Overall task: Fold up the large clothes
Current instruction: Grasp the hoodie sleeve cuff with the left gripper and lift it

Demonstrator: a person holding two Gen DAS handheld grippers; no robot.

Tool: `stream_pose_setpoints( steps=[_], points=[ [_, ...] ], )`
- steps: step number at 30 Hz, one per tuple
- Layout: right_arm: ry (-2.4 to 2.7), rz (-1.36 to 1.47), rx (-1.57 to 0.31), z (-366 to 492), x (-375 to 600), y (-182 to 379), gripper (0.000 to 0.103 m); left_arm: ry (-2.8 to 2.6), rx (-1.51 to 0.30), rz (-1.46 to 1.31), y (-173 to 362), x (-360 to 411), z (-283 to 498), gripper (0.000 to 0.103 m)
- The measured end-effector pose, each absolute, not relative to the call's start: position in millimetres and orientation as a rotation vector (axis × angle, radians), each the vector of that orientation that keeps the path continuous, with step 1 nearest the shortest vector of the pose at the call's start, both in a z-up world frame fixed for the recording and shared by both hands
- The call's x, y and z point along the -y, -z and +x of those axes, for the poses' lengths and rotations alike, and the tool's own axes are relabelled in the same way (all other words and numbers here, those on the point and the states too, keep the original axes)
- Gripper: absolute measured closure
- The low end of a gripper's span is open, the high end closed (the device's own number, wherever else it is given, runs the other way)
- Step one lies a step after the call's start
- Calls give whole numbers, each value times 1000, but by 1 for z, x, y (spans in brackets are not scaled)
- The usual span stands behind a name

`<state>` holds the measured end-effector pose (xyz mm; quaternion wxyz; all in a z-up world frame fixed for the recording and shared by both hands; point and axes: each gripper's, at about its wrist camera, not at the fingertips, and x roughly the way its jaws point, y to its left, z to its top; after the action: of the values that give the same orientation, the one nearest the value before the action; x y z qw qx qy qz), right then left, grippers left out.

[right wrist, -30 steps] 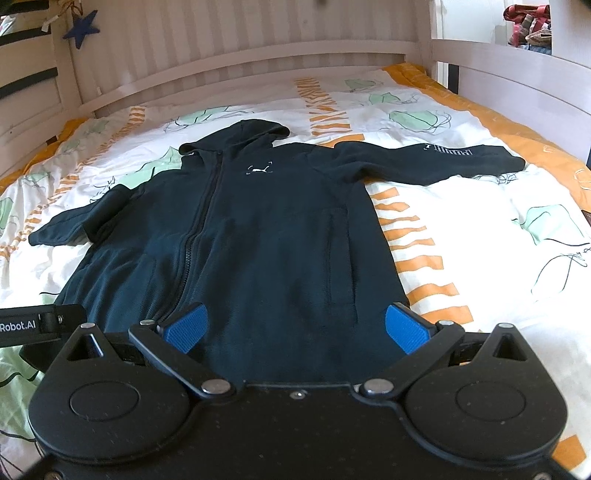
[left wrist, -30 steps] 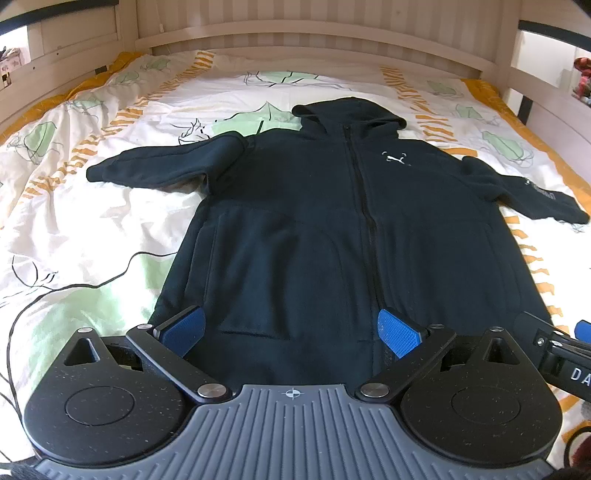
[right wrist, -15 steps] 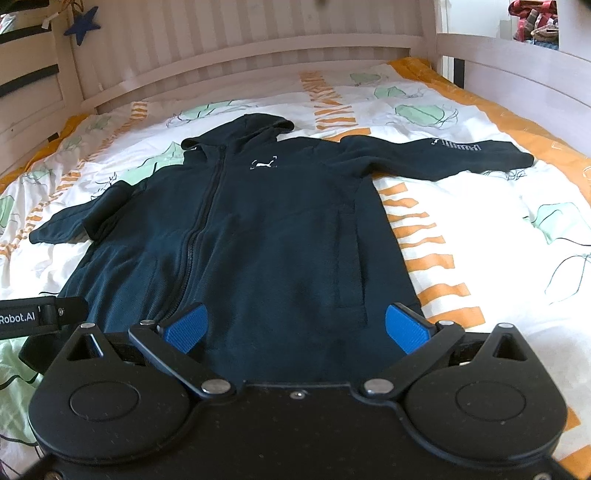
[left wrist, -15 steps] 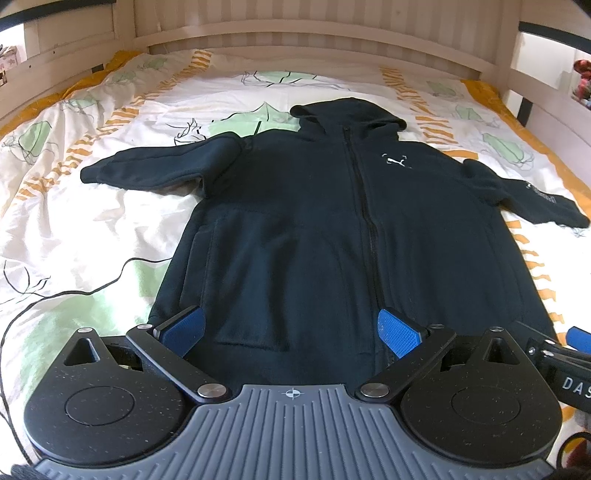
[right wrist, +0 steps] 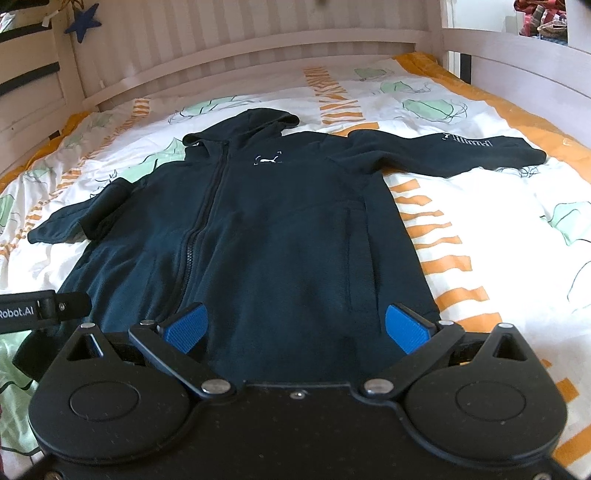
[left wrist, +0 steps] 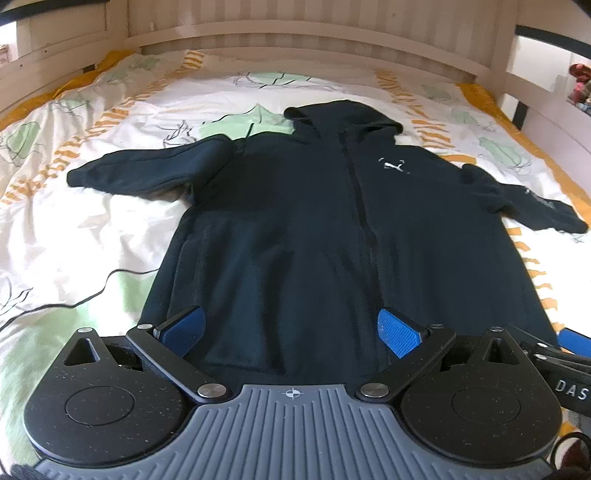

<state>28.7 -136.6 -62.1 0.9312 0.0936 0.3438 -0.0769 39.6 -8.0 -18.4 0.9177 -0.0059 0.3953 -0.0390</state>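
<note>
The hem of the dark hoodie [left wrist: 295, 240] was hidden in both wrist views behind the gripper bodies, so its bottom edge could not be seen. In the left wrist view the right gripper [left wrist: 569, 343] was cut off by the frame's right edge, its lettering reading only "DAS". In the right wrist view the left gripper [right wrist: 40, 308] ran off the left edge, showing only "Robot.AI". The white sleeve print [right wrist: 467, 141] was too small and stretched to read. Objects beyond the bed rail [right wrist: 535, 20] were blurred and cropped.

left gripper [left wrist: 290, 330]: black, blue pads | right gripper [right wrist: 297, 328]: same
</note>
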Motion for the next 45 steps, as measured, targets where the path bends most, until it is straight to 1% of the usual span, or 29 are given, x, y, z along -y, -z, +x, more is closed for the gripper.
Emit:
stream_pose_setpoints(
  steps=[9, 17, 26, 39, 40, 41, 42, 44, 45],
  points=[
    [130, 168, -682, 44, 137, 63, 1, 256, -781, -144, 20, -9, 60, 2],
    [57, 199, -689, 76, 144, 53, 1, 191, -742, -71, 11, -32, 97, 2],
    [-8, 191, -705, 138, 135, 47, 1, 43, -736, -134, 8, -109, 159, 2],
    [-68, 127, -731, 223, 89, 77, 1, -207, -802, -293, 54, -241, 255, 2],
    [-67, 126, -729, 227, 87, 80, 1, -212, -809, -306, 58, -247, 258, 3],
    [-65, 122, -727, 231, 84, 82, 1, -210, -820, -327, 62, -253, 262, 8],
    [-62, 118, -727, 233, 81, 85, 1, -211, -828, -346, 67, -257, 265, 19],
    [-61, 116, -726, 235, 77, 89, 1, -214, -851, -381, 75, -265, 275, 24],
    [-63, 117, -729, 236, 75, 90, 1, -214, -854, -392, 78, -268, 278, 25]
  ],
)
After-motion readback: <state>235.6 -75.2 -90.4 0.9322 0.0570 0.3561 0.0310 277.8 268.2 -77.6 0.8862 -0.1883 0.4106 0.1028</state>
